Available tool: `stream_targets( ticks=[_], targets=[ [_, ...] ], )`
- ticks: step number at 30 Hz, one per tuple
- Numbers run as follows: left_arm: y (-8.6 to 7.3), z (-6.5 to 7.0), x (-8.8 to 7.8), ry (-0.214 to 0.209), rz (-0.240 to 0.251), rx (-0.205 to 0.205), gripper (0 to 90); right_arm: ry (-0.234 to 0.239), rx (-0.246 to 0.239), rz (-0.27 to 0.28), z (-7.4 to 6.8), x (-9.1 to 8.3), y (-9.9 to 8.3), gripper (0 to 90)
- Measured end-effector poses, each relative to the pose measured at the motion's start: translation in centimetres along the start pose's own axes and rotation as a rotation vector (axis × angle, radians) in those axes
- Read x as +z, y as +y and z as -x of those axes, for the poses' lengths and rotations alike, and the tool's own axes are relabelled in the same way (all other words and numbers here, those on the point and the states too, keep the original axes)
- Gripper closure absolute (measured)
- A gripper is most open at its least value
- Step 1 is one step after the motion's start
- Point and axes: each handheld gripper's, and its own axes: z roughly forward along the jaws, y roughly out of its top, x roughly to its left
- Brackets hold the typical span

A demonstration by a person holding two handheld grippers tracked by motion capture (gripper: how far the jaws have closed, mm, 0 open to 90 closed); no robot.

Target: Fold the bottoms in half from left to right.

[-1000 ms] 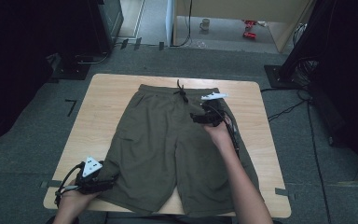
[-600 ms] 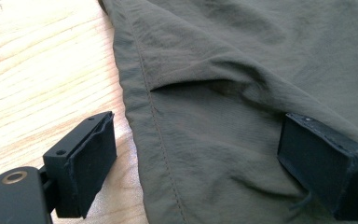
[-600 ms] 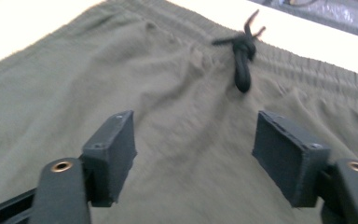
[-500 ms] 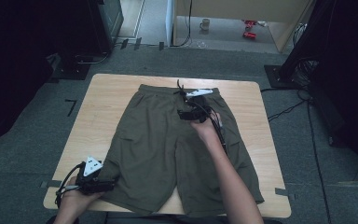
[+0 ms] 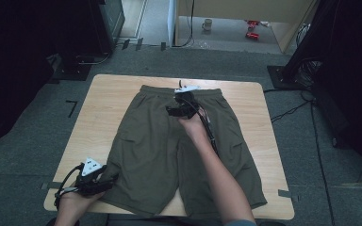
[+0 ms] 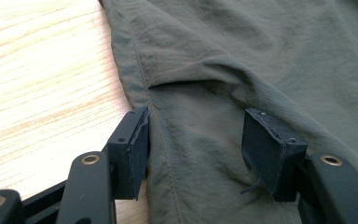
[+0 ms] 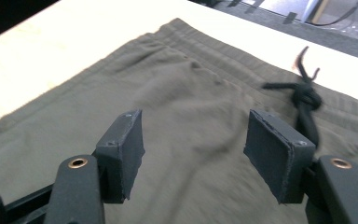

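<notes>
Olive green shorts (image 5: 169,155) lie flat on a wooden table (image 5: 108,108), waistband at the far side. My left gripper (image 5: 109,181) is at the near left leg hem. In the left gripper view its jaws (image 6: 196,149) have just been closing and straddle the hem seam (image 6: 161,154), with a fold of fabric between them; the pads are still apart, so it is open. My right gripper (image 5: 172,112) hovers over the front just below the waistband (image 7: 223,53), left of the black drawstring knot (image 7: 305,95). Its jaws (image 7: 196,154) have been closing slightly and stand open over the fabric.
Bare wood surrounds the shorts on both sides and behind the waistband. Tape marks (image 5: 285,193) sit at the near table corners. Dark equipment stands (image 5: 99,28) and cables (image 5: 292,110) are on the floor around the table; a mug (image 5: 208,24) stands far back.
My right gripper has moved left along the waistband, from the right side toward the middle by the drawstring. The left hand has stayed at the hem.
</notes>
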Motion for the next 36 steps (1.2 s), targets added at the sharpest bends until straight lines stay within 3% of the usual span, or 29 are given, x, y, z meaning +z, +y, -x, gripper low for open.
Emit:
stream_targets(
  ticks=[11, 16, 21, 33, 36],
  targets=[
    [-0.2, 0.1, 0.1, -0.019, 0.012, 0.037, 39.5, 0.034, -0.033, -0.013, -2.7, 2.3, 1.7, 36.5],
    [0.0, 0.1, 0.1, -0.022, 0.005, 0.006, 39.7, 0.038, -0.045, -0.014, -2.8, 3.3, 2.5, 37.2],
    [0.1, 0.0, -0.1, -0.037, -0.007, -0.018, 46.6, 0.047, -0.039, -0.017, -3.0, 4.8, 3.0, 37.2],
    [0.1, 0.1, -0.1, -0.071, -0.01, -0.01, 56.3, 0.065, -0.006, -0.03, -3.9, 9.0, 3.1, 36.5],
    [0.2, 0.1, -0.1, -0.083, -0.013, -0.015, 57.3, 0.083, -0.019, -0.049, -4.4, 10.2, 3.0, 39.4]
  ],
)
